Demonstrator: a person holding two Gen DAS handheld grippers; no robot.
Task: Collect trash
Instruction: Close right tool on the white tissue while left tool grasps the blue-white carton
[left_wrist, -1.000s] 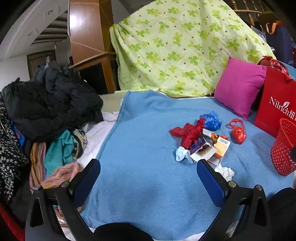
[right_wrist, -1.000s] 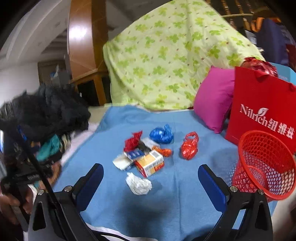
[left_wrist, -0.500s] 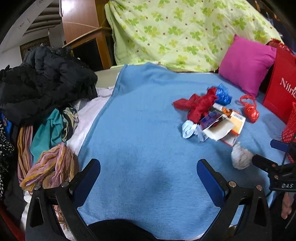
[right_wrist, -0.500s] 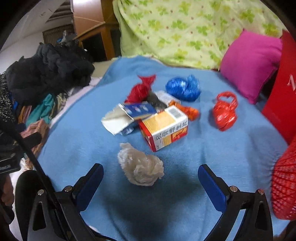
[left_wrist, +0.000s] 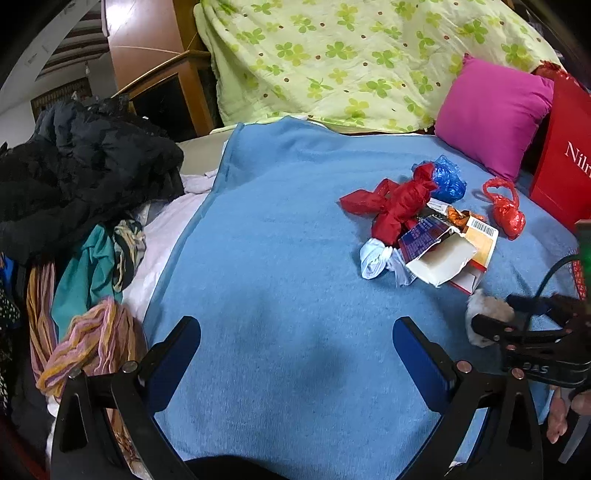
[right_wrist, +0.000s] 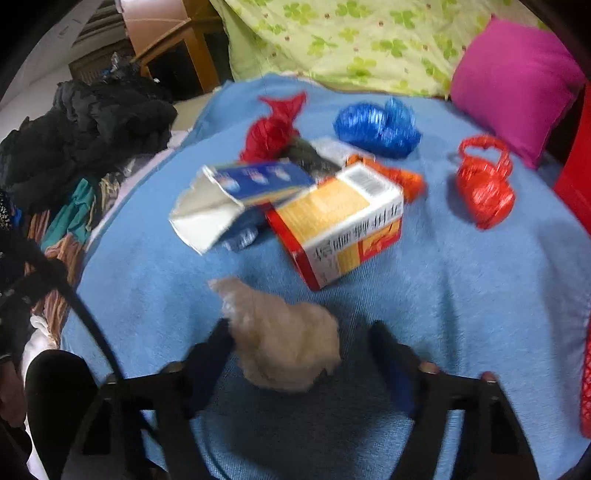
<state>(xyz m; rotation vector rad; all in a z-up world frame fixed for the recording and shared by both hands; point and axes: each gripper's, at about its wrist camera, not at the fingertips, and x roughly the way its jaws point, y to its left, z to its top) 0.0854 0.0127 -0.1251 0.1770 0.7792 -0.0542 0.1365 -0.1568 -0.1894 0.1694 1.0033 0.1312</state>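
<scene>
Trash lies in a loose heap on the blue blanket (left_wrist: 280, 236) in the left wrist view: a red bag (left_wrist: 397, 206), a blue bag (left_wrist: 447, 179) behind it, an orange-red bag (left_wrist: 505, 211) off to the right, a torn carton (left_wrist: 439, 254) lying over a yellow box (left_wrist: 480, 242), and a small white bag (left_wrist: 373, 258) at the near left of the heap. The left gripper (left_wrist: 295, 339) hangs over bare blanket, its jaws spread wide with nothing between them. At the right edge the right gripper (left_wrist: 495, 315) reaches in, its fingers on either side of a paper wad (left_wrist: 489, 306). A pink pillow (left_wrist: 491, 114) leans at the back right, a red paper bag (left_wrist: 565, 147) beside it, and dark clothes (left_wrist: 85, 166) are piled on the left.

From the right wrist (a blurred view), the right gripper (right_wrist: 301, 339) straddles the wad (right_wrist: 280, 332), which sits on the blanket (right_wrist: 461, 295) just in front of the heap. Its jaws have just been closing and stand partly drawn in. The left finger (right_wrist: 210, 350) looks to touch the wad, while a gap shows at the right finger (right_wrist: 391, 350), so no firm pinch can be seen. Just beyond the wad stand the yellow box (right_wrist: 343, 218) and the torn carton (right_wrist: 229, 199), with the red bag (right_wrist: 273, 129), blue bag (right_wrist: 376, 125) and orange-red bag (right_wrist: 484, 181) behind them. A sliver of red basket (right_wrist: 585, 387) shows at the right edge.
</scene>
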